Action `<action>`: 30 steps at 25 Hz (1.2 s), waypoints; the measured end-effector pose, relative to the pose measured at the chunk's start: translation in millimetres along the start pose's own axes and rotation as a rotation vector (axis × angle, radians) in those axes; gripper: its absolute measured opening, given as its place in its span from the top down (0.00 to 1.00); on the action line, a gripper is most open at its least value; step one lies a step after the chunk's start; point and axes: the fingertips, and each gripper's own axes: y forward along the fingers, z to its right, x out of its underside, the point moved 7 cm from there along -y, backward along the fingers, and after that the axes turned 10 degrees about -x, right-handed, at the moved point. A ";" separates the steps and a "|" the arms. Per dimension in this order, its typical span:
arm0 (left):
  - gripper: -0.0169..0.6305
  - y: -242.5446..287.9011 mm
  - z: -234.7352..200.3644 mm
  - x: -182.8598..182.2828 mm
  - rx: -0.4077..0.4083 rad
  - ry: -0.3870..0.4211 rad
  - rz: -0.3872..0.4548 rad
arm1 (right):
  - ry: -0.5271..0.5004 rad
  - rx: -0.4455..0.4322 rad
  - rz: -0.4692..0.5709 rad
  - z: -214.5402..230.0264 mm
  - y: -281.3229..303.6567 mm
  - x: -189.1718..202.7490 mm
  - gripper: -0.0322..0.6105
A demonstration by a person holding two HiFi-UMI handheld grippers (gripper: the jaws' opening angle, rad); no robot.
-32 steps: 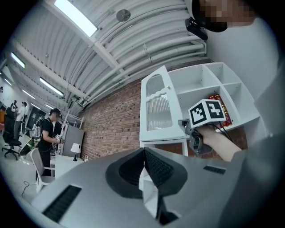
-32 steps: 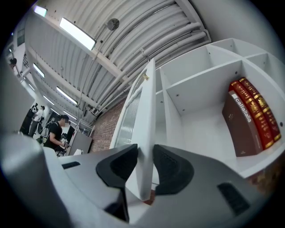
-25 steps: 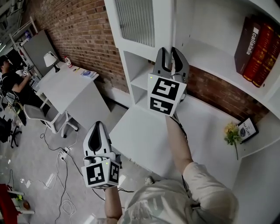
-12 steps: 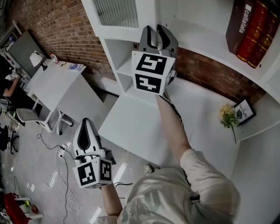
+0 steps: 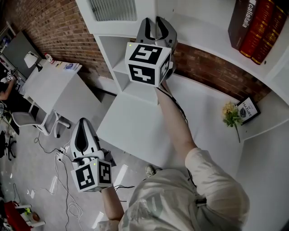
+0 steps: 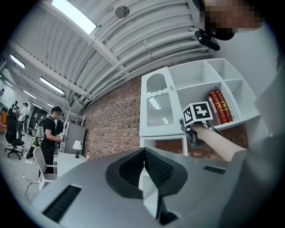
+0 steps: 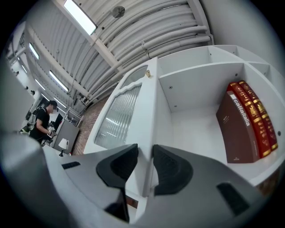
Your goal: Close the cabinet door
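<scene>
Here we are with the right gripper (image 5: 156, 20) raised to the cabinet door (image 5: 113, 9), high up over the white desk (image 5: 131, 131). In the right gripper view the jaws stand narrow on either side of the door's free edge, pads pressed to the white frame (image 7: 147, 129), so we call that a hold on the door. The ribbed glass panel (image 7: 118, 118) lies to the left of the jaws and the open shelf compartment to the right. That is the relation that matters. The door's long axis runs straight up and away from the gripper, and the edge comes toward us, so the door looks swung out from the cabinet. The closing move would, we judge, be a sweep about the hinge side (which side that is, we cannot say for sure).

The left gripper (image 5: 83, 124) hangs low, well apart from the cabinet, over the floor. Its own view shows the jaws together with nothing between them (image 6: 143, 151). The right one is plainly the nearer.

Now for the writing. The dark book (image 7: 236, 129) carries white lettering on its spine, something like "callalalia", with red books (image 7: 258, 118) just beside it. On a lower shelf a small framed card (image 5: 247, 109) reads "NATURE", next to yellow flowers (image 5: 231, 115).
</scene>
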 end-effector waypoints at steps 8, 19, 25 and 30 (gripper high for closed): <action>0.95 -2.1 -1.1 2.6 -0.004 0.000 0.000 | 0.021 0.002 -0.001 1.5 3.7 -0.1 0.78; 0.95 -6.7 0.1 10.4 -0.018 -0.034 -0.014 | -0.092 0.071 0.016 -10.2 -13.8 4.1 0.78; 0.95 -1.6 -2.6 11.3 -0.046 -0.035 0.019 | 0.020 -0.387 0.246 -55.4 -69.4 -32.4 0.86; 0.95 -16.5 -13.8 -4.6 -0.083 -0.008 0.074 | 0.109 -0.615 0.294 -100.5 -124.3 -33.3 0.89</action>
